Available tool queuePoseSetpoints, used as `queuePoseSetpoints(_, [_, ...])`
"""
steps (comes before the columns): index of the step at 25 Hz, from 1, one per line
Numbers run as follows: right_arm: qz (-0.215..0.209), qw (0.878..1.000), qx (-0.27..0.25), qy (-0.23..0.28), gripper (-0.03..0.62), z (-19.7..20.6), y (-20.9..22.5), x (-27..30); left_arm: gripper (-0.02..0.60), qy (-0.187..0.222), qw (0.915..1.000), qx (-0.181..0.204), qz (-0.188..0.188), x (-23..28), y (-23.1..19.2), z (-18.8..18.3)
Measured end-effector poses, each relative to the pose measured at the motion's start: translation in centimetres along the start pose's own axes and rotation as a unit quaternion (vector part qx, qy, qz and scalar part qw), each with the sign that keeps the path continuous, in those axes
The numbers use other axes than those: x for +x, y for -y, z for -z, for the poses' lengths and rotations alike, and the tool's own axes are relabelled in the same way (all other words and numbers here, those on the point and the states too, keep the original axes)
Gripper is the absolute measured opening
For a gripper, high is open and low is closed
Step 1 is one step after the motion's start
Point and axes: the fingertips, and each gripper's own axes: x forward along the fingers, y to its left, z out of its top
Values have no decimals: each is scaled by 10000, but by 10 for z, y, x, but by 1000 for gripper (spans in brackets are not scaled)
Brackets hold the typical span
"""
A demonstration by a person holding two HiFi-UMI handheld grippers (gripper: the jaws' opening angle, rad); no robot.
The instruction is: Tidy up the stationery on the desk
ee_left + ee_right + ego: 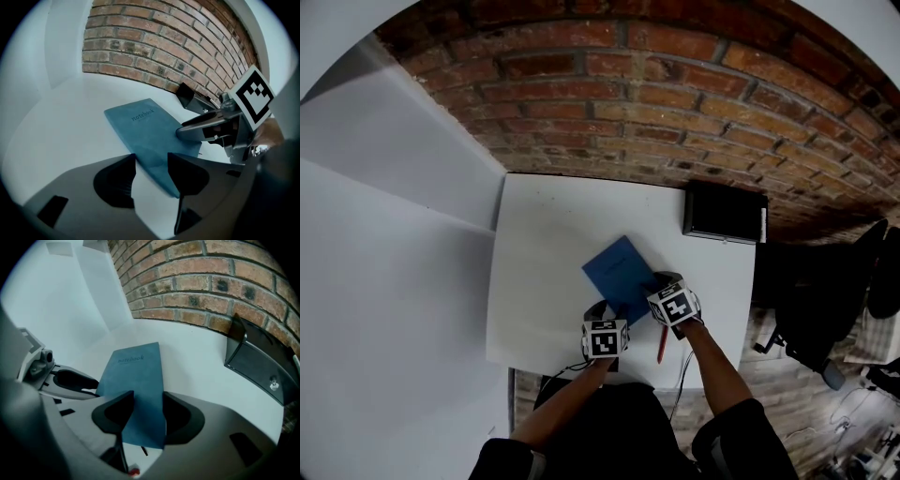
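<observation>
Left gripper (152, 161): jaws spread, straddling the near left edge of the notebook (145, 129), one jaw over the white desk (544, 272), the other over the cover; no pinch seen.
Notebook: blue, flat on the desk, set at a slant, near the front middle.
Right gripper (143, 401): jaws parted, the notebook's near right corner between them.
Red pen (662, 345): on the desk just beside the right gripper.
Black box (724, 213): far right corner, against the brick wall (628, 94).

Left gripper (600, 315), right gripper (662, 287) pitched down, jaws apart.
</observation>
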Motion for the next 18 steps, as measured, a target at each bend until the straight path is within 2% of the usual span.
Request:
queuePoseSetpoints(6, [260, 9982, 535, -21, 201, -1, -15, 4, 218, -69, 9994, 331, 41, -6, -21, 2])
queuePoseSetpoints(10, [332, 9966, 757, 7, 199, 2, -31, 4, 218, -128, 9991, 408, 56, -11, -33, 3])
queuePoseSetpoints(18, [524, 9874, 1491, 124, 190, 15, -62, 7, 210, -134, 9963, 834, 143, -20, -60, 7])
